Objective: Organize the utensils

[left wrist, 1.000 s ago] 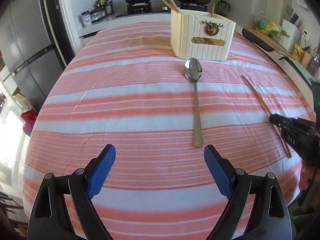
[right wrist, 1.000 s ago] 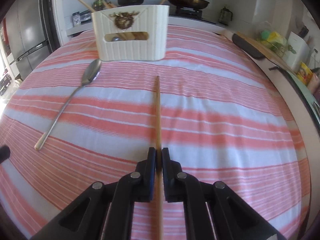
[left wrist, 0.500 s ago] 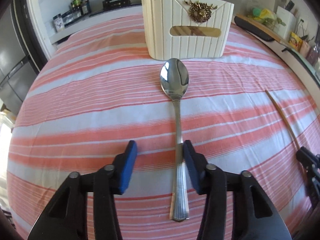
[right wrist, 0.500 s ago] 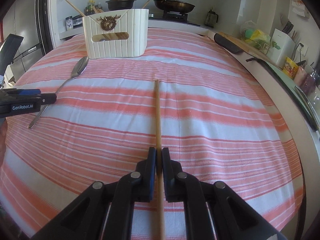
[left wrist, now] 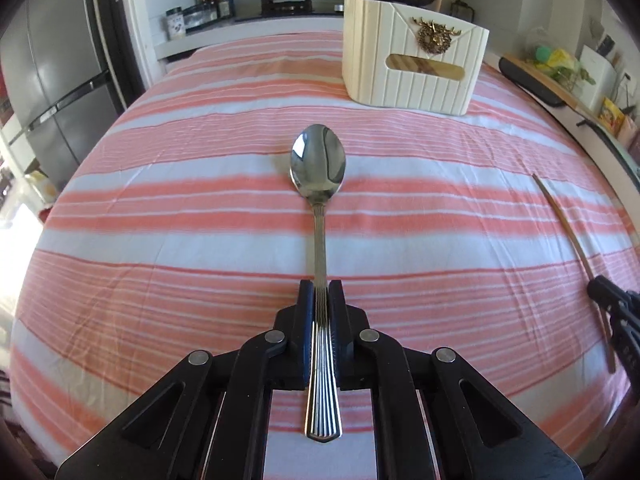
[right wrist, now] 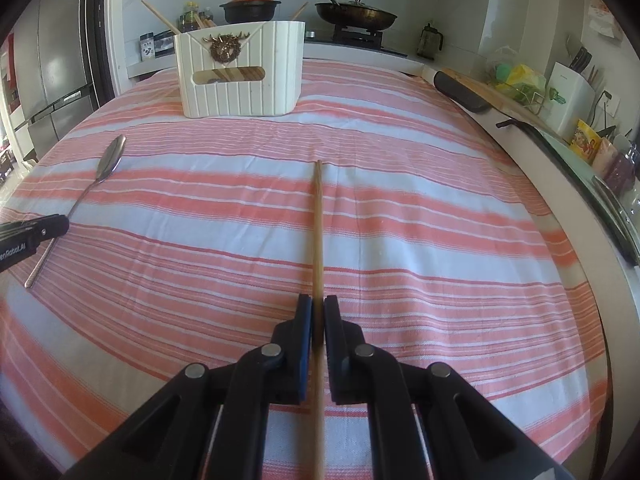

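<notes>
Your left tongs [left wrist: 321, 294] are clenched on the spoon [left wrist: 319, 200] handle, about midway along it; the handle end sticks back between the arms and the bowl points ahead over the striped cloth [left wrist: 160, 240] on the worktop. Your right tongs [right wrist: 318, 308] are clenched on a chopstick [right wrist: 318, 232], its tip aimed forward. Farther off stands the white holder [right wrist: 240, 76] with more chopsticks [right wrist: 160, 16] in it. Behind it, pots sit on a stove [right wrist: 352, 32].
</notes>
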The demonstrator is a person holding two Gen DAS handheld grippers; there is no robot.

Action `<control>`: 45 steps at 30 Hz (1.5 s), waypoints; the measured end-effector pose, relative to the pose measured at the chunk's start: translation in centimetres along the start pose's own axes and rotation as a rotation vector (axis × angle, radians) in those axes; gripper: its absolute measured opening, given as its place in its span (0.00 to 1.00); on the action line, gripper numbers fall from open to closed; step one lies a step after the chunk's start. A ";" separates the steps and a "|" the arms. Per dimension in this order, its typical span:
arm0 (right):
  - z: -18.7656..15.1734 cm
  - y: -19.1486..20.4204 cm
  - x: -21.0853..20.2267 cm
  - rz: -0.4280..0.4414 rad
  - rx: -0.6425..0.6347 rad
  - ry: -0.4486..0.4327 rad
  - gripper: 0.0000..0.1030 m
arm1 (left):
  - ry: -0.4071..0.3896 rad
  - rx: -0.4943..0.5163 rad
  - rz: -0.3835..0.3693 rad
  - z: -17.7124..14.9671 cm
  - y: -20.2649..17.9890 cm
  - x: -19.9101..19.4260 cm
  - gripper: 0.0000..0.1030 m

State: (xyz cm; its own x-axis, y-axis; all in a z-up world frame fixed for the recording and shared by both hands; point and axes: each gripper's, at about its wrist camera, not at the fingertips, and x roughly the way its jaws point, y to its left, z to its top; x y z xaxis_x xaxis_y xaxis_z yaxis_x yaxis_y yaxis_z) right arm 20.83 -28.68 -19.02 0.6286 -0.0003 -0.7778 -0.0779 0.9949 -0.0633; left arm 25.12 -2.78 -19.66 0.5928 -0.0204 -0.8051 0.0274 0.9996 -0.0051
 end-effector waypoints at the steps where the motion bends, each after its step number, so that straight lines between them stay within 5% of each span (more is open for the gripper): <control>1: 0.1 -0.2 0.0 0.016 0.005 0.006 0.07 | 0.011 0.011 -0.016 0.0 0.3 -0.1 0.10; 3: 0.5 -0.9 0.2 0.060 0.020 0.032 0.09 | 0.037 0.024 -0.068 0.3 1.0 -0.3 0.27; 4: 0.7 -1.3 0.3 0.086 0.025 0.050 0.13 | 0.042 0.022 -0.090 0.6 1.6 -0.4 0.49; 5: 1.1 -1.8 0.4 0.114 0.032 0.071 0.25 | 0.040 0.018 -0.110 0.9 2.1 -0.6 0.66; 6: 1.5 -2.3 0.5 0.140 0.040 0.089 0.37 | 0.035 0.019 -0.130 1.3 2.6 -0.8 0.71; 11: 4.0 -4.1 0.6 0.223 0.044 0.167 0.40 | 0.079 0.091 -0.154 3.6 2.6 0.5 0.78; 18: 7.1 -3.2 3.6 0.226 -0.003 0.272 0.40 | 0.131 0.186 -0.041 5.9 0.9 4.6 0.78; 21: 7.9 -1.4 5.4 0.220 -0.067 0.299 0.40 | 0.135 0.165 -0.034 6.6 1.0 5.5 0.88; 24: 9.1 0.0 6.8 0.161 -0.111 0.276 0.39 | 0.136 0.137 -0.060 7.4 1.1 6.1 0.79; 25: 9.6 0.3 7.1 0.153 -0.110 0.266 0.32 | 0.123 0.128 -0.066 7.7 1.1 6.0 0.66; 26: 10.0 0.4 7.4 0.148 -0.095 0.264 0.13 | 0.112 0.127 -0.078 7.9 1.1 6.0 0.46; 27: 10.5 0.3 7.7 0.152 -0.077 0.266 0.07 | 0.102 0.130 -0.088 8.1 1.1 5.9 0.39; 34: 11.7 -0.5 5.2 0.230 0.026 0.181 0.07 | 0.010 0.093 -0.141 7.7 2.4 3.1 0.38; 35: 11.9 -0.7 4.2 0.238 0.029 0.151 0.07 | -0.019 0.088 -0.149 7.7 2.6 2.1 0.34; 37: 12.0 -1.0 1.7 0.248 0.034 0.090 0.07 | -0.076 0.092 -0.166 7.7 2.9 -0.2 0.05; 41: 12.1 -1.8 -2.8 0.259 0.035 -0.033 0.07 | -0.192 0.090 -0.196 7.0 3.1 -4.4 0.03; 45: 11.8 -2.1 -4.6 0.252 0.033 -0.065 0.07 | -0.129 0.099 -0.198 6.7 3.4 -3.6 0.05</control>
State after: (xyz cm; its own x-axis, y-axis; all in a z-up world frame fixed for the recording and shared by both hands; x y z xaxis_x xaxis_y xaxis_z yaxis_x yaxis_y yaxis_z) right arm 27.21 -29.58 -7.93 0.6412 0.2533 -0.7244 -0.2133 0.9656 0.1488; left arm 28.46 0.55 -12.78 0.6656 -0.2237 -0.7120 0.2276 0.9694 -0.0918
